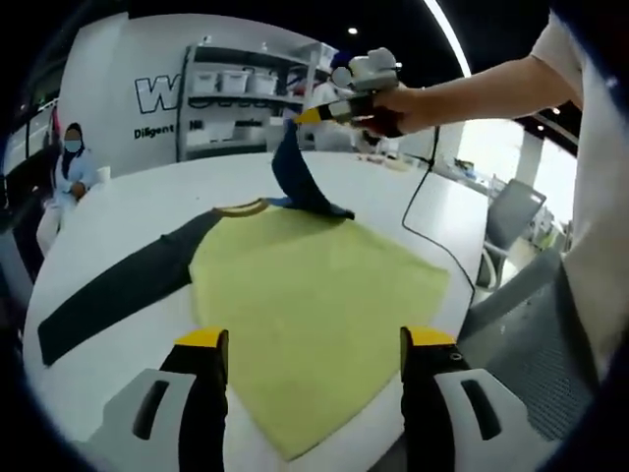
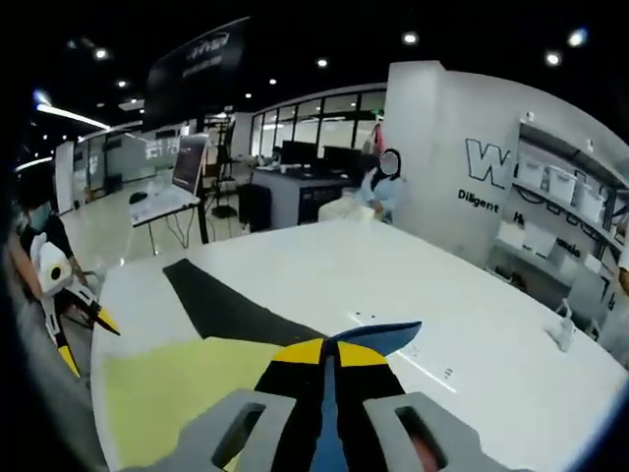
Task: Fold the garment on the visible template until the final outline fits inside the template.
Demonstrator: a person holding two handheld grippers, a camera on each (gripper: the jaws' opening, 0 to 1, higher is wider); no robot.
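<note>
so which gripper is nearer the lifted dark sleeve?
Right. The right gripper is shut on the dark sleeve, holding it above the table. The left gripper sits open over the shirt's hem.

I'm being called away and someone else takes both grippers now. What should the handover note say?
Right claw: shut on the dark blue sleeve, lifted above the white table.
Left claw: open, empty, hovering over the shirt's hem side.
Garment: the yellow shirt lies flat; the other dark sleeve is spread out on the table.
Done: one sleeve raised, no fold laid down yet.
Left: lay this sleeve across the body, fold the other sleeve, then fold the body. I cannot make out a template outline.
</note>
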